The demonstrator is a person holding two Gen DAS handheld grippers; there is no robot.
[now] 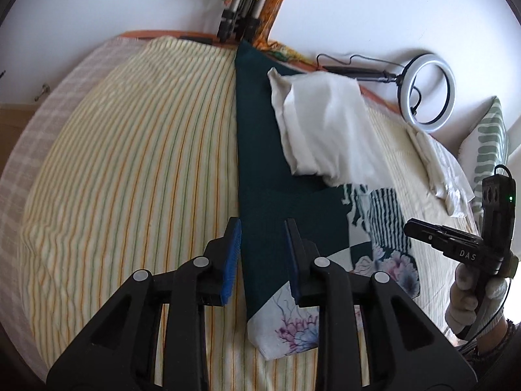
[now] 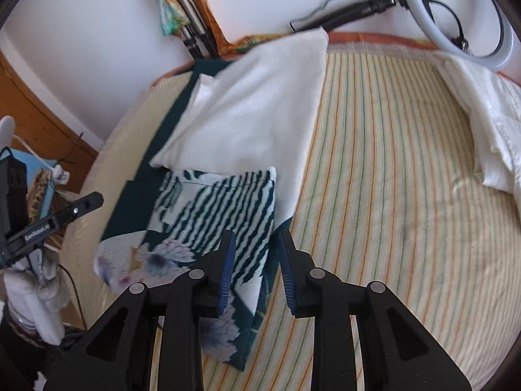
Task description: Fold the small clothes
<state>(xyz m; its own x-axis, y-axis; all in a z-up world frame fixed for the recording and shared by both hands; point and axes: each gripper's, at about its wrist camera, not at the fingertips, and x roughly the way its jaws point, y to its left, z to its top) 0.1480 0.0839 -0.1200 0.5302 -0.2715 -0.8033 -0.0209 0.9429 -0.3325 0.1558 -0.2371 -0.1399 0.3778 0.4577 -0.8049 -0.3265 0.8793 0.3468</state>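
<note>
Both my grippers are hanging over the bed with nothing in them. The left gripper (image 1: 263, 254) has its jaws spread, straddling the left edge of the dark green floral cloth (image 1: 276, 195), which lies flat on the striped bedsheet (image 1: 130, 163). The right gripper (image 2: 255, 267) is spread too, right above that cloth's near right edge (image 2: 228, 215).

A white cloth (image 2: 254, 104) lies across the far part of the green one, overlapping it, so only the near half of the green one is showing. In the left view the cloth's pale flowered corner (image 1: 286, 329) points toward me.

Plenty of bare sheet on the outer side of each gripper. Over by the far right there's a crumpled white pile (image 2: 488, 123), and a ring light (image 2: 456, 16) leans at the wall, both well apart from the cloth.
</note>
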